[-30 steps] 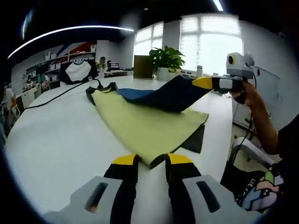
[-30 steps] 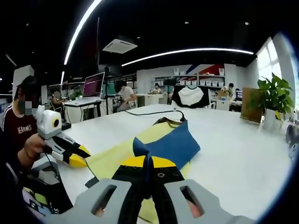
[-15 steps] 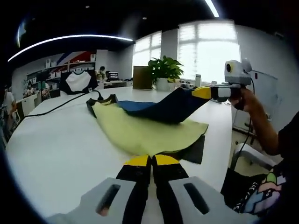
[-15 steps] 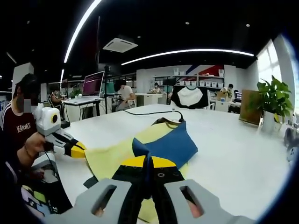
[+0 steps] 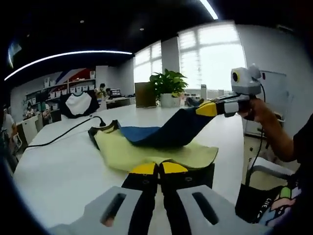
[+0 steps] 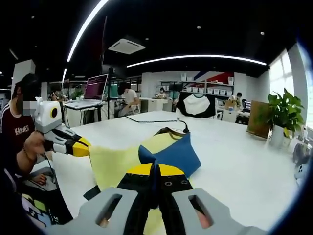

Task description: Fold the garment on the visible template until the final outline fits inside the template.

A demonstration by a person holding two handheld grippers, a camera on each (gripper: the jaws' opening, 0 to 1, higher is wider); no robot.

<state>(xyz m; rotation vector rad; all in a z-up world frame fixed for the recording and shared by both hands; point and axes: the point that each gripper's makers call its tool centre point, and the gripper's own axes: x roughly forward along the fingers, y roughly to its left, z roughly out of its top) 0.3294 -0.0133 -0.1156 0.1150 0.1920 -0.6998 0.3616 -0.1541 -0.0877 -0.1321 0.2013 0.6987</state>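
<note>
A garment, yellow (image 5: 146, 151) on one face and blue (image 5: 164, 132) on the other, lies on the white table (image 5: 63, 166) over a dark template (image 5: 204, 171). My left gripper (image 5: 157, 169) is shut on the yellow near hem. My right gripper (image 5: 211, 108) enters from the right, shut on a blue corner lifted off the table. In the right gripper view, my right gripper (image 6: 155, 171) pinches the blue fabric (image 6: 176, 154). There the left gripper (image 6: 78, 146) holds the yellow edge (image 6: 115, 164) raised at the left. A dark template corner (image 6: 91, 193) shows below it.
A black cable (image 5: 58, 139) runs across the table to the garment's far end. A potted plant (image 5: 168, 88) and a brown box (image 5: 144, 94) stand at the far edge. The person's arm (image 5: 274, 132) reaches in from the right. Desks with monitors (image 6: 98, 88) lie beyond.
My left gripper, open around the yellow hem a second ago, has shut on it and lifted it. The right gripper keeps the blue corner raised.
</note>
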